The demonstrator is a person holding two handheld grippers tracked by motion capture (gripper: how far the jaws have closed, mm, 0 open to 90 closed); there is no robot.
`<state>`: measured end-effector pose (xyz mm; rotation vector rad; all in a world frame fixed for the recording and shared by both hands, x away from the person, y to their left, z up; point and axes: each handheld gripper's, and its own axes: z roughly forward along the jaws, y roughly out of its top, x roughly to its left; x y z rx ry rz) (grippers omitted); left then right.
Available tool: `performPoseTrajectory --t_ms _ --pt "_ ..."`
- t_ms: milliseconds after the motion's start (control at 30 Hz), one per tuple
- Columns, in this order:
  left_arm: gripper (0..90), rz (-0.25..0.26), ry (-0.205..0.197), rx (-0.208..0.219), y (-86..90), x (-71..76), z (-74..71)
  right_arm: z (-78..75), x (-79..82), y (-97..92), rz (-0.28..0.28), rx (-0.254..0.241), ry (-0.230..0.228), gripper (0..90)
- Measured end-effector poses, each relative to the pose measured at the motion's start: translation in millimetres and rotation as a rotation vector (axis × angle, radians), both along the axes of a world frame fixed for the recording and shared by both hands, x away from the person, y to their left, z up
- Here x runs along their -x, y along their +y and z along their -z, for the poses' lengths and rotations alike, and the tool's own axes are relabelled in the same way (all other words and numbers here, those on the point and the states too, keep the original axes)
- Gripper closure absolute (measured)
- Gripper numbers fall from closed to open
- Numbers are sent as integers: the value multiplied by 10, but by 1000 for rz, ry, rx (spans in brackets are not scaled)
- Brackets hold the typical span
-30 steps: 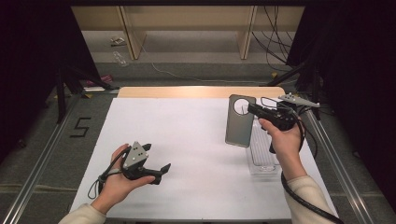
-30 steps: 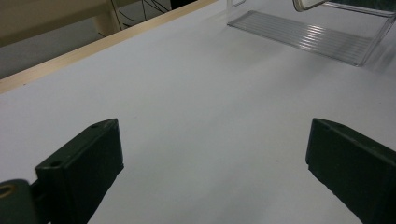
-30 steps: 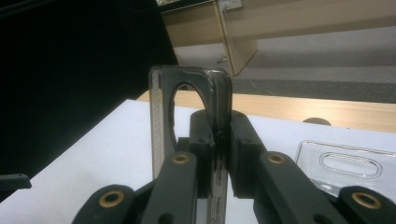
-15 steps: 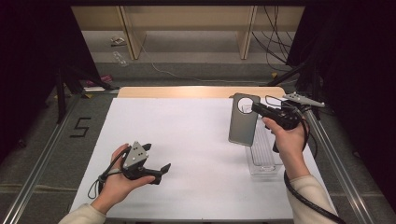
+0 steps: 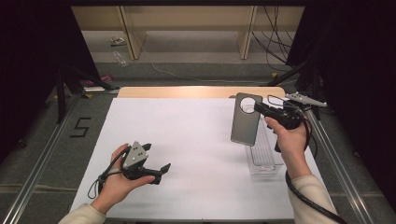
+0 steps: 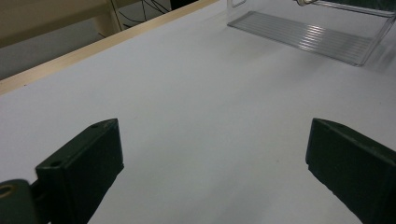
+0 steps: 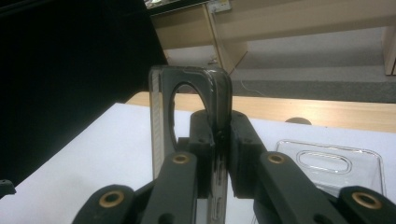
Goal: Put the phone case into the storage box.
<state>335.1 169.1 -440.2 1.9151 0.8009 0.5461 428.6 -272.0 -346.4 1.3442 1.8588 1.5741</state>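
Note:
A flat grey lid (image 5: pixel 245 123) with a rounded cut-out near its top hangs upright above the left rim of a clear plastic bin (image 5: pixel 262 151). My right gripper (image 5: pixel 258 108) is shut on the lid's edge. In the right gripper view the lid (image 7: pixel 159 126) stands edge-on between the pressed jaws of that gripper (image 7: pixel 218 135), with the bin (image 7: pixel 327 163) lying behind. My left gripper (image 5: pixel 159 157) rests low over the white table at the front left, jaws wide apart. The left gripper view shows this gripper (image 6: pixel 212 158) with bare table between its fingers (image 6: pixel 81 168).
The white table top (image 5: pixel 187 126) ends in a wooden strip (image 5: pixel 187 91) at the back. The clear bin (image 6: pixel 303 37) sits at the right side. Beyond the table are wooden shelf legs (image 5: pixel 130 32) and cables (image 5: pixel 275 28) on the floor.
The right gripper has drifted slightly to the right with the lid still in its grip. The left hand and its gripper have stayed put.

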Motion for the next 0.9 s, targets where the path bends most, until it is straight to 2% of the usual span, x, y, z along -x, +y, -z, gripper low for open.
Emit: performPoseTrajectory --t_ms 500,900 --pt "36 0 1 -2 0 -6 6 -17 -4 -85 20 16 -10 822" --pt "36 -2 2 1 1 -8 9 -25 -7 -150 37 8 -11 821"
